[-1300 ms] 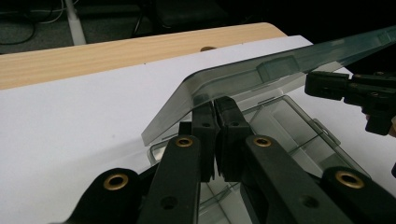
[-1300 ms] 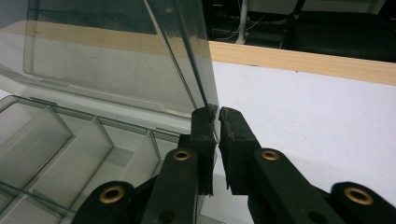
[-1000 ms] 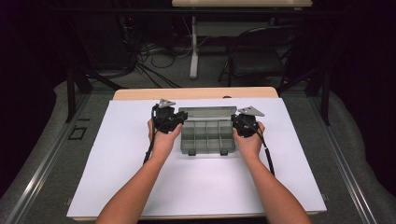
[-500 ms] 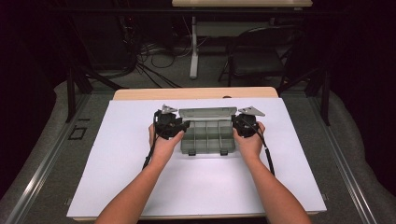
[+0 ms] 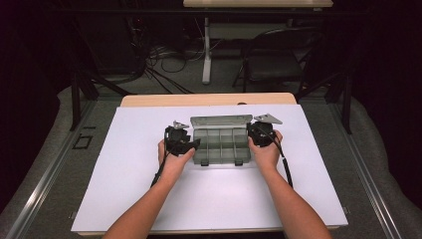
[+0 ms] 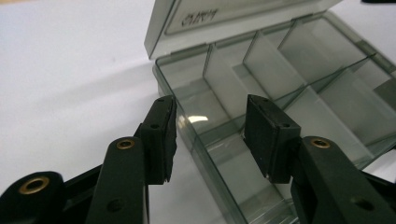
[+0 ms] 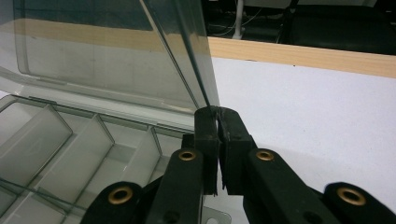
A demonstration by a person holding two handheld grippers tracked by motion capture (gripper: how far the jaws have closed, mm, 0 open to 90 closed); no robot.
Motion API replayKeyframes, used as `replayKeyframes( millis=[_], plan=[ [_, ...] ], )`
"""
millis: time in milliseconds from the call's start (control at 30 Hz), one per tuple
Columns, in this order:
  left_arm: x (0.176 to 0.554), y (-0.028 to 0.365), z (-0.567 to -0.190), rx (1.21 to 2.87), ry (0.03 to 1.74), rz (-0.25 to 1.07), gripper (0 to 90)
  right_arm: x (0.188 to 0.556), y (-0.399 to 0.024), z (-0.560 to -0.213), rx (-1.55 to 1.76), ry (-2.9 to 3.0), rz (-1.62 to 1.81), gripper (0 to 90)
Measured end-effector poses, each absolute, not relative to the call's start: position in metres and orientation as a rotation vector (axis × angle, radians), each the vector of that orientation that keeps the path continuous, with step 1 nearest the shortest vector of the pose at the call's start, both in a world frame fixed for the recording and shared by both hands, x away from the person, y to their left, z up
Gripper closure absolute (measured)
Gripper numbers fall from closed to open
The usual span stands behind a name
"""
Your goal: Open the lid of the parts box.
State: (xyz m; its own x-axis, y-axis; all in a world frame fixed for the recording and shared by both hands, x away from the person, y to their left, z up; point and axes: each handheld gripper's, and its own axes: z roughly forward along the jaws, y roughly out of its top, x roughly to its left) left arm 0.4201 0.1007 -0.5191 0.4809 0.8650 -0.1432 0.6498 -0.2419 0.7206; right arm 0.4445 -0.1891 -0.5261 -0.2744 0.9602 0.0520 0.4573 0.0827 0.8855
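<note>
- Clear compartment box (image 5: 221, 147) sits mid-desk (image 5: 124, 199), toward the far edge, lid (image 7: 107, 51) raised.
- Right tongs (image 7: 218, 116) clenched on the lid's edge.
- Left tongs (image 6: 210, 135) released, jaws straddling the box's near wall.

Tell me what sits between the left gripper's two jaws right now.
In the left gripper view, the left gripper is open, straddling the near-left wall of the clear compartment box; that wall and part of an empty compartment lie between its jaws, untouched.

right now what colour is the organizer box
Translucent smoky grey organizer box, clear dividers; best in the left gripper view.
</note>
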Motion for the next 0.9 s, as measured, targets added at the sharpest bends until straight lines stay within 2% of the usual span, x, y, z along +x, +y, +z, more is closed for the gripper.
replayKeyframes(
  millis=[567,733,767,833,867,900],
  plan=[
    [0.422,0.092,-0.549,2.085,1.312,0.359,52.1,0.444,-0.189,-0.526,1.404,1.793,1.136,87.5],
    [0.422,0.089,-0.552,2.109,1.303,0.380,55.0,0.443,-0.189,-0.527,1.405,1.793,1.137,87.5],
    [0.422,0.088,-0.553,2.123,1.292,0.395,58.6,0.443,-0.188,-0.527,1.411,1.792,1.141,87.5],
    [0.421,0.086,-0.553,2.120,1.287,0.404,59.9,0.443,-0.188,-0.527,1.410,1.791,1.140,87.5],
    [0.421,0.086,-0.553,2.124,1.283,0.400,64.5,0.443,-0.188,-0.527,1.411,1.791,1.140,87.5],
    [0.421,0.086,-0.553,2.130,1.273,0.401,64.5,0.443,-0.188,-0.527,1.412,1.791,1.141,87.5]
  ],
)
